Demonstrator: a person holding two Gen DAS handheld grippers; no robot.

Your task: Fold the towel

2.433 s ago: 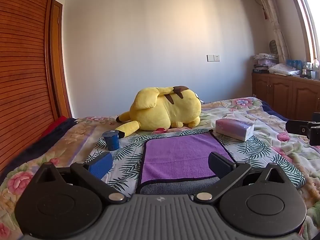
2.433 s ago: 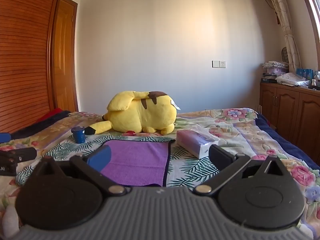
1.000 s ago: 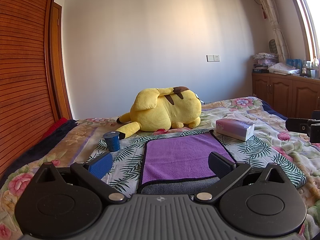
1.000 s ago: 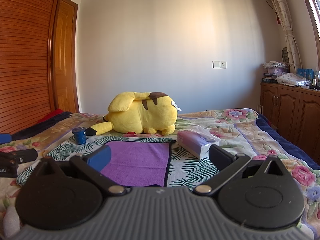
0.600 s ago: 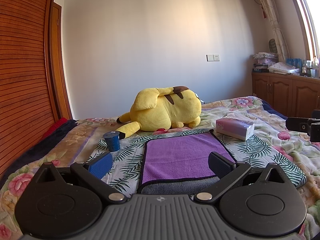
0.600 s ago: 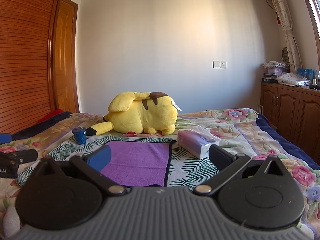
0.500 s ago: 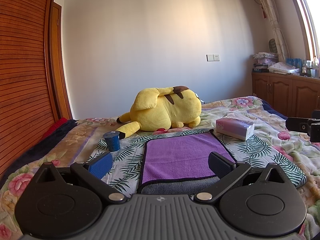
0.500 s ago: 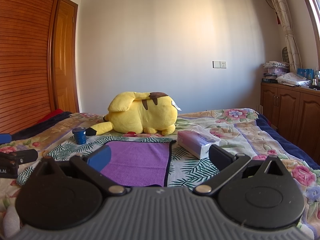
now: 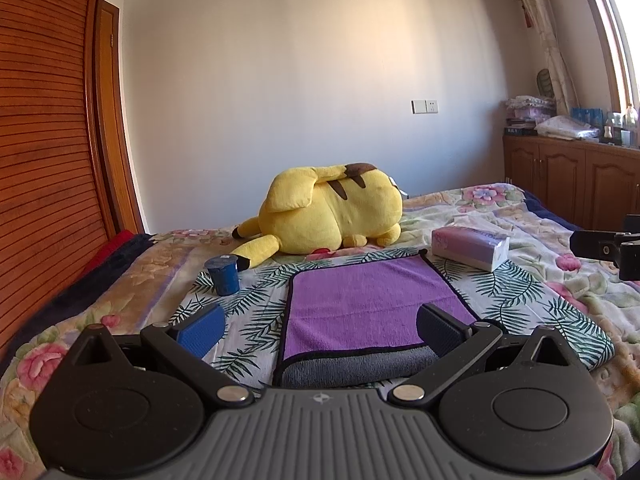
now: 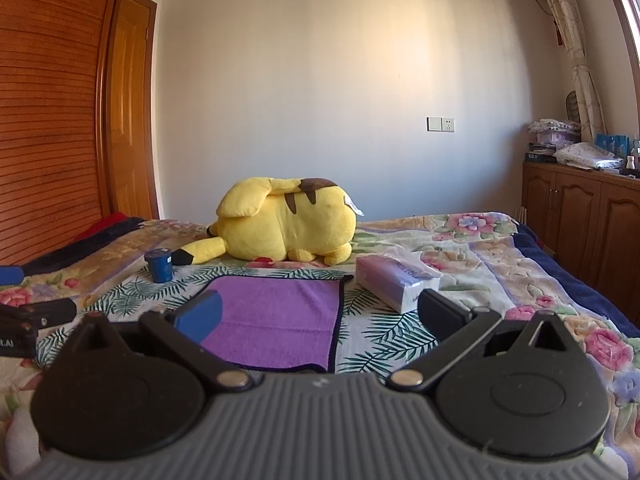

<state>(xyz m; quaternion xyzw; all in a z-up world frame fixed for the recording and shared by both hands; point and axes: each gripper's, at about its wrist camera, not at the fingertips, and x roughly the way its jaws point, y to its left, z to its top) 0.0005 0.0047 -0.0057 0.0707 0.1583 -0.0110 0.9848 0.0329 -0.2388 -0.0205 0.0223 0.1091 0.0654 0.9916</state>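
Note:
A purple towel (image 9: 368, 300) with a dark border lies flat on the floral bedspread, its near edge turned up to show a grey underside (image 9: 360, 368). It also shows in the right wrist view (image 10: 280, 312). My left gripper (image 9: 320, 326) is open and empty, hovering just in front of the towel's near edge. My right gripper (image 10: 318, 312) is open and empty, above the towel's near right corner. The right gripper's body shows at the far right of the left wrist view (image 9: 608, 244); the left gripper's body shows at the left edge of the right wrist view (image 10: 32, 320).
A yellow plush toy (image 9: 328, 212) lies behind the towel. A small blue cup (image 9: 223, 274) stands left of it. A tissue pack (image 9: 470, 248) lies to the right. Wooden cabinets (image 9: 580, 184) line the right wall; a wooden wardrobe (image 9: 48, 160) stands left.

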